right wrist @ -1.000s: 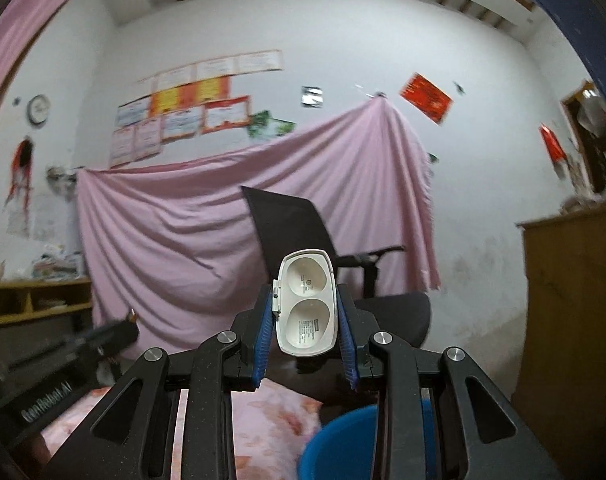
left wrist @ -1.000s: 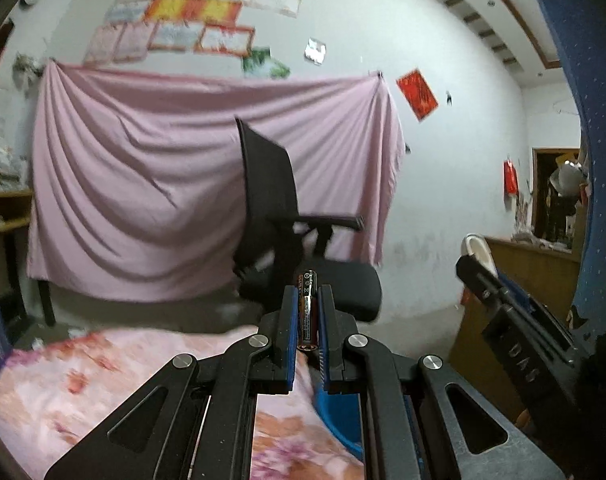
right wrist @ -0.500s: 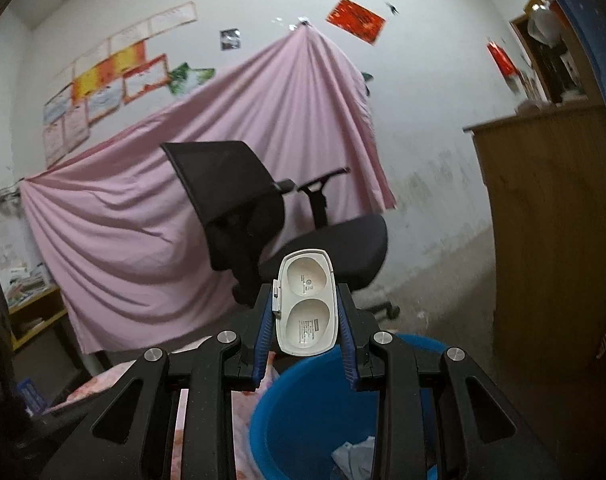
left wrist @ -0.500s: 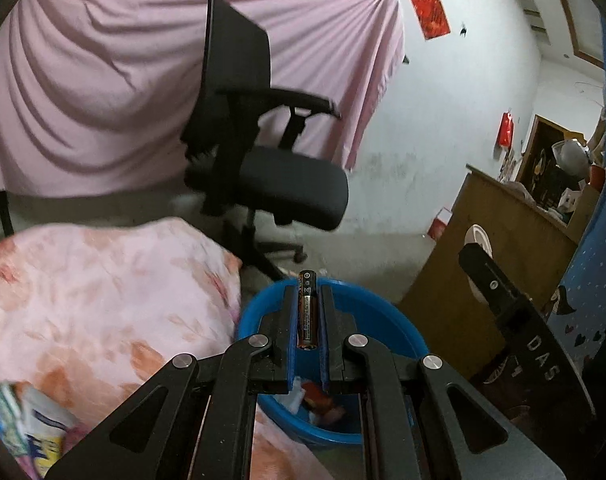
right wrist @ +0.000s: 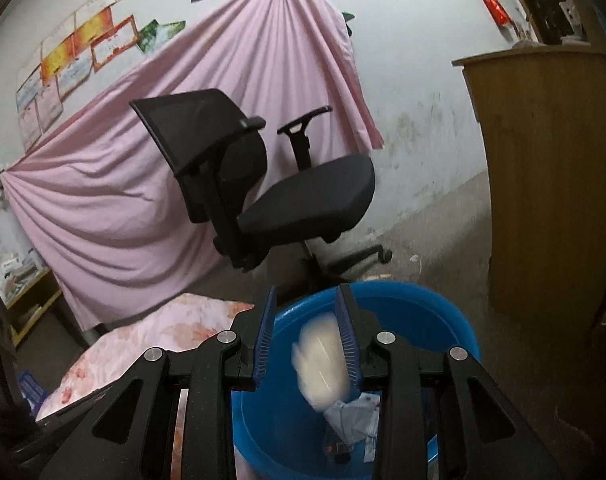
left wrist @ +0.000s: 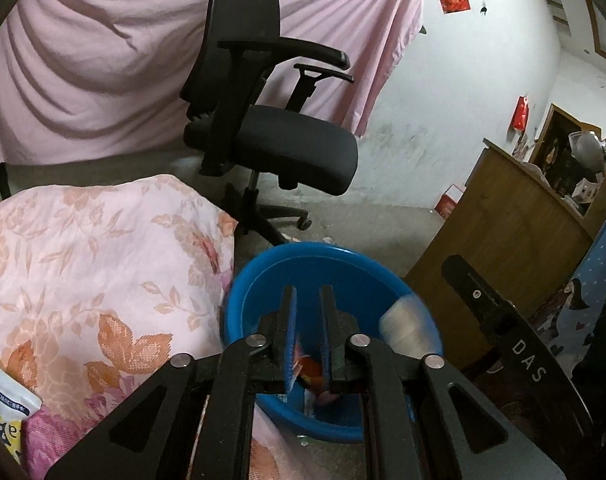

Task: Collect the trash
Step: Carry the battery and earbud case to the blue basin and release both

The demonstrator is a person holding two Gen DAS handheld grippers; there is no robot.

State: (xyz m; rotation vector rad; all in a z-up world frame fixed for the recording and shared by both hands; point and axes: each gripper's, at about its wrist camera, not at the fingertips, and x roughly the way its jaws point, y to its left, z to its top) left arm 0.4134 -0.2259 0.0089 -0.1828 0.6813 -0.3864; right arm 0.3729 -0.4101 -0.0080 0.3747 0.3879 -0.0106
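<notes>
a bare white wall runs across the far side, with a pink sheet (left wrist: 103, 72) pinned over it in long soft folds, and a black office chair (left wrist: 271, 136) with a mesh back and padded seat standing on the grey floor in front.

at the near left lies a flowered quilt (left wrist: 103, 264), pale pink with orange leaves, soft and rumpled, and a printed white packet (left wrist: 7, 408) sits at its near edge, probably more trash to fetch. just right of the quilt stands the blue basin (left wrist: 255, 304), round, smooth plastic, set on the floor close by so i can drop things straight in; crumpled paper and a red wrapper already lie at its bottom.

my left gripper (left wrist: 308, 336) hangs over the basin with its jaws opening and nothing between the ribbed blue pads. further right, my right gripper (right wrist: 307, 336) also stands over the basin, its jaws apart, and the white plastic case (right wrist: 323, 364), rounded and glossy, is a blur below the pads, no longer pinched, falling toward the paper in the basin. in the left view the same case shows pale against the basin's right wall.

at the far right stands a wooden cabinet (right wrist: 551, 184), flat-sided and brown.
</notes>
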